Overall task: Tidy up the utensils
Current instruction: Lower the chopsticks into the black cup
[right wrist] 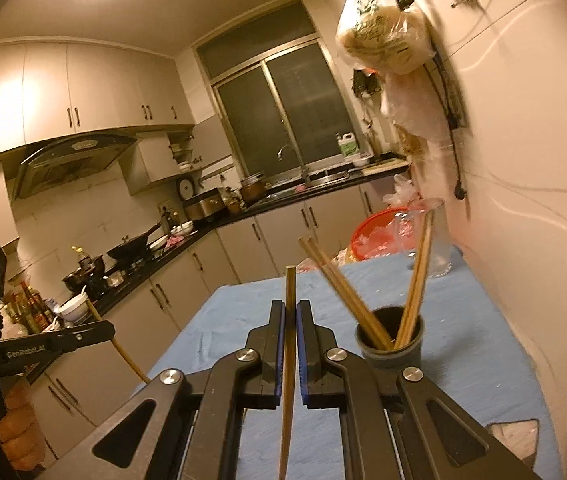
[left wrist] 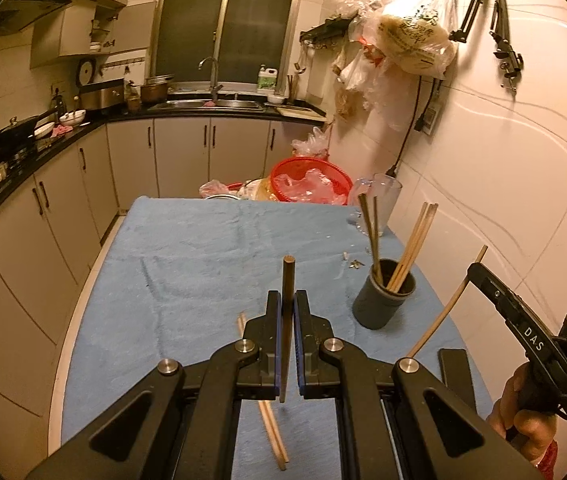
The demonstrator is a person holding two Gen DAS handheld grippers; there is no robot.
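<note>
— While both grippers are clamped tight, what does each one have?

— My left gripper (left wrist: 288, 312) has its jaws pinched on one dark chopstick (left wrist: 288, 280), and my right gripper (right wrist: 290, 320) is pinched on a lighter chopstick (right wrist: 290, 292). Both are up off the blue cloth (left wrist: 187, 264); the dark holder (left wrist: 383, 300), with several sticks already in it, stands just right of the left gripper.

— How will they handle?

— I judge them light, stiff and smooth, so they may pivot or slide in the pads. I grip each around mid-length, which should keep it steady.

— Which way do they point?

— Each runs along its gripper's fingers, tip forward, tail trailing under the jaws. I'd tilt one end down over the holder. Another pair (left wrist: 271, 420) lies on the cloth below my left gripper.
</note>
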